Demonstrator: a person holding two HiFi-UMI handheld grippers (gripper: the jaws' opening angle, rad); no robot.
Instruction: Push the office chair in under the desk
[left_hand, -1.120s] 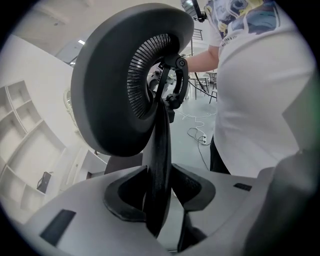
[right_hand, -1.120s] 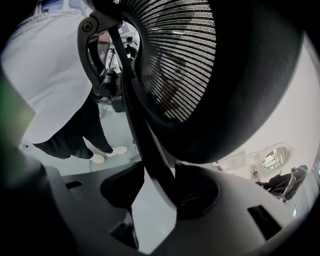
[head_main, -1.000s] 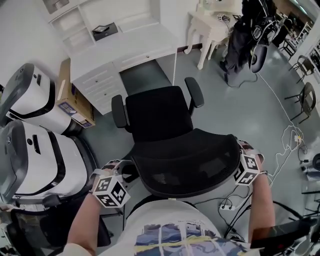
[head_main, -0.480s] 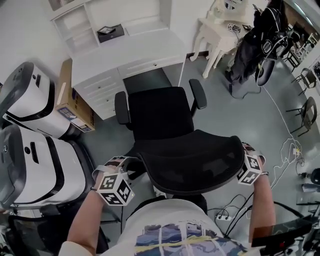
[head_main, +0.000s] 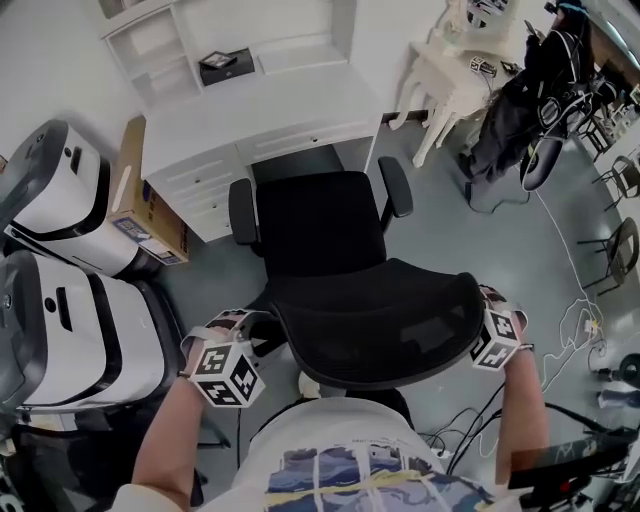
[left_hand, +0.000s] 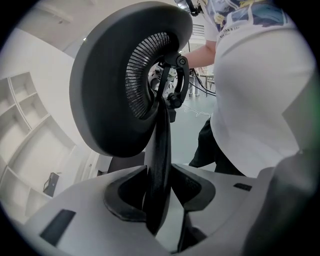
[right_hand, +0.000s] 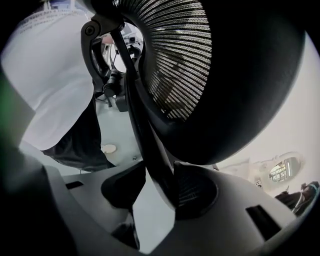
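Observation:
The black office chair (head_main: 318, 222) faces the white desk (head_main: 265, 105), its seat front at the desk's knee opening. In the head view its mesh backrest (head_main: 380, 322) lies nearest me. My left gripper (head_main: 264, 322) is shut on the backrest's left rim and my right gripper (head_main: 482, 297) on its right rim. The left gripper view shows the backrest frame (left_hand: 160, 150) pinched between the pads of the left gripper (left_hand: 159, 192). In the right gripper view the dark frame bar (right_hand: 150, 150) sits clamped in the right gripper (right_hand: 157, 187).
Two white machines (head_main: 60, 195) (head_main: 75, 335) and a cardboard box (head_main: 140, 190) stand to the left of the chair. A white side table (head_main: 440, 60), a dark bag (head_main: 520, 95) and folding chairs (head_main: 618, 215) are at the right. Cables (head_main: 570, 310) lie on the floor.
The chair has rolled toward the desk with both grippers following it on the backrest. The seat front now reaches the knee opening, and the grips look the same.

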